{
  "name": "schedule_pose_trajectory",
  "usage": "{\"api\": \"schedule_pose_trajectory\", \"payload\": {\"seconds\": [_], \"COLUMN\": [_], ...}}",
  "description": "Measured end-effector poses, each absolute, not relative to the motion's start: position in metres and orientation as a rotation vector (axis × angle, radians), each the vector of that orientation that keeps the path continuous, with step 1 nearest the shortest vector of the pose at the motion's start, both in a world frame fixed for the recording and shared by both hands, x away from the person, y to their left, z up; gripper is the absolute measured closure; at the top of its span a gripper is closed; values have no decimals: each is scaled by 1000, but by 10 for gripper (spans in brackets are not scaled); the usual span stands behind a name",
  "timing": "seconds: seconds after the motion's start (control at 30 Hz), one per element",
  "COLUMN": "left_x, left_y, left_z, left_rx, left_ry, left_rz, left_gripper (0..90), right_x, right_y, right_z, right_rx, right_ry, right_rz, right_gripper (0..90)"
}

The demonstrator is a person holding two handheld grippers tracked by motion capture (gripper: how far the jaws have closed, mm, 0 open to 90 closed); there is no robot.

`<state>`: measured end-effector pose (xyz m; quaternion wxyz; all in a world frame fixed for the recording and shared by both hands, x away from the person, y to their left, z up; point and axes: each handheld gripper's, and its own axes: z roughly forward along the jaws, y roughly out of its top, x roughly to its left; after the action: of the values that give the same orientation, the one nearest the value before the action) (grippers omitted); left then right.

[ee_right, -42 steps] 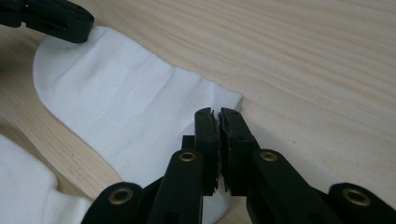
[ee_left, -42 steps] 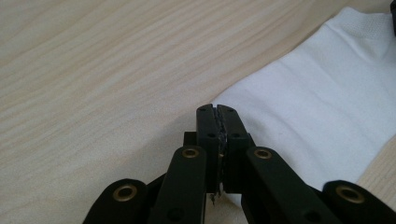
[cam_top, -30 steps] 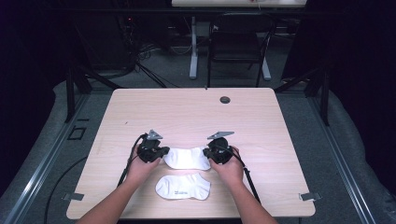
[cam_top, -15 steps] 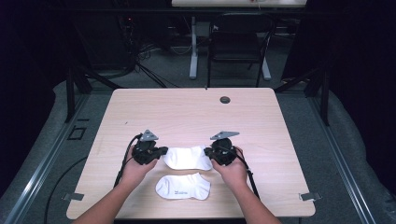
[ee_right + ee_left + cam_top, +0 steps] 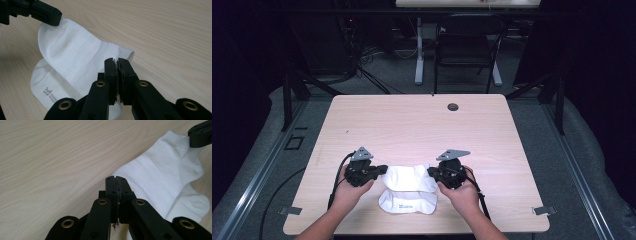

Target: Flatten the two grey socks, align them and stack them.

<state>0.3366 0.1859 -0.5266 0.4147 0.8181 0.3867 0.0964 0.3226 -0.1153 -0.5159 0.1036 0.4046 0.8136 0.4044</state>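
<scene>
A white sock (image 5: 408,177) hangs stretched between both grippers, just above the table. My left gripper (image 5: 383,172) is shut on its left end and my right gripper (image 5: 430,173) is shut on its right end. In the left gripper view the jaws (image 5: 116,182) pinch the sock's edge (image 5: 160,177), with the right gripper's tip (image 5: 200,133) at the far end. In the right gripper view the jaws (image 5: 117,63) clamp the sock (image 5: 75,57), and the left gripper (image 5: 47,16) holds the opposite end. A second white sock (image 5: 408,202) (image 5: 47,85) with a small logo lies flat beneath, nearer the person.
The light wooden table (image 5: 422,125) has a dark round grommet (image 5: 453,106) near its far edge. A black chair (image 5: 464,50) and a white desk leg (image 5: 418,50) stand beyond it. Cables trail from both grippers toward the near edge.
Both grippers have lifted the held sock a little and brought it toward the person. Its near edge now overlaps the far edge of the sock lying on the table.
</scene>
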Motion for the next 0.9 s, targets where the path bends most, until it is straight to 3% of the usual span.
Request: {"api": "schedule_pose_trajectory", "payload": {"seconds": [0.9], "left_x": [291], "left_y": [189], "left_z": [-540], "left_rx": [2082], "left_ry": [921], "left_rz": [246], "left_gripper": [895], "right_x": [276], "right_y": [-115], "right_z": [-529], "right_rx": [1130], "right_ry": [2428], "right_rz": [1228], "right_gripper": [866]}}
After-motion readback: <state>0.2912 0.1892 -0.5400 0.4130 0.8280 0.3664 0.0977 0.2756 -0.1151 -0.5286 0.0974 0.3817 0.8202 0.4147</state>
